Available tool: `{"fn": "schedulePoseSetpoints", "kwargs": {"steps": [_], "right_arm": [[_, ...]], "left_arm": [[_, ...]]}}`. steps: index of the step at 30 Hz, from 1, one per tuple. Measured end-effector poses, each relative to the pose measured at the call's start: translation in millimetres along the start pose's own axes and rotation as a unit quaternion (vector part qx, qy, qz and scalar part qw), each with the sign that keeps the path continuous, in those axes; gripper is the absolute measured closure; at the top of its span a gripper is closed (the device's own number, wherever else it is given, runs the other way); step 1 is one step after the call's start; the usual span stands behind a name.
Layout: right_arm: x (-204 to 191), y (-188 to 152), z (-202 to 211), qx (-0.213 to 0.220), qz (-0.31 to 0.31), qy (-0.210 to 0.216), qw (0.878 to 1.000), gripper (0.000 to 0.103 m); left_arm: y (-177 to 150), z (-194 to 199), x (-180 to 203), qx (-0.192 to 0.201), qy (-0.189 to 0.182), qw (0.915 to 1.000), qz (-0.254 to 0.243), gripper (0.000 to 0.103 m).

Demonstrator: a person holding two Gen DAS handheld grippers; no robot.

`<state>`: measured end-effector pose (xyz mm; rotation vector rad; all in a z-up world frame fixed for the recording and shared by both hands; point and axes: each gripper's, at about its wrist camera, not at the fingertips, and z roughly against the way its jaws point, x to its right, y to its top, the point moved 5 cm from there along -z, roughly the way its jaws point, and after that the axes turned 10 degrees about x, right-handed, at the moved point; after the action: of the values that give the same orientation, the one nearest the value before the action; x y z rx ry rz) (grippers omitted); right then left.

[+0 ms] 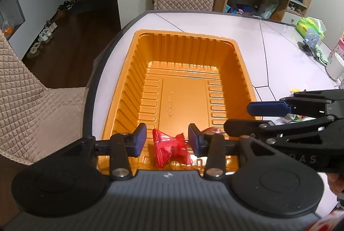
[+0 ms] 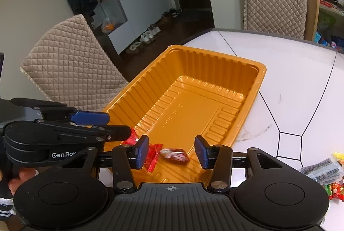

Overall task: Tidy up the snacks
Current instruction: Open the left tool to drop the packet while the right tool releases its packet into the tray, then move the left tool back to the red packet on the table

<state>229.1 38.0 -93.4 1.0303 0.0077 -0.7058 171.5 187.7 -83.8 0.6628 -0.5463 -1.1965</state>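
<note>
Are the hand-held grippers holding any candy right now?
No, nothing is held. Both hand-held grippers, left and right, are open. The red candy and the red-and-white candy lie loose in the orange tray, pads clear of them.

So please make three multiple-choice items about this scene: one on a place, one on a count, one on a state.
1. Where does the red candy lie?
A. on the chair
B. at the near end of the orange tray
C. on the table beside the tray

2. How many wrapped candies are in the tray?
A. none
B. two
C. five

3. How does the left gripper stand?
A. open, pads clear of the candy
B. shut on the candy
C. shut on the tray rim

Answers:
1. B: it rests on the tray floor by the near wall.
2. B: the right wrist view shows the red one and a red-and-white candy beside it.
3. A: gaps show between both pads and the wrapper.
</note>
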Motion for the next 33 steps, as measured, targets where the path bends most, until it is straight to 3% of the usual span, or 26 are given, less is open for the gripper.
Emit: {"fn": "schedulePoseSetpoints", "kwargs": {"steps": [13,26,33], "right_arm": [[2.1,-2.5,31.0,0.020,-0.011,0.001,1.000,0.054],[22.0,-32.1,111.7,0.055,-0.058,-0.019,0.997,0.054],[35.0,-57.3,154.3,0.065,-0.075,-0.051,0.994,0.053]], "left_arm": [[-1.3,26.9,5.3,0.015,0.005,0.9999,0.005,0.061],[-22.8,73.6,26.7,0.027,-0.007,0.9995,0.011,0.060],[-39.7,89.3,53.4,0.025,-0.033,0.9992,0.000,0.060]]}}
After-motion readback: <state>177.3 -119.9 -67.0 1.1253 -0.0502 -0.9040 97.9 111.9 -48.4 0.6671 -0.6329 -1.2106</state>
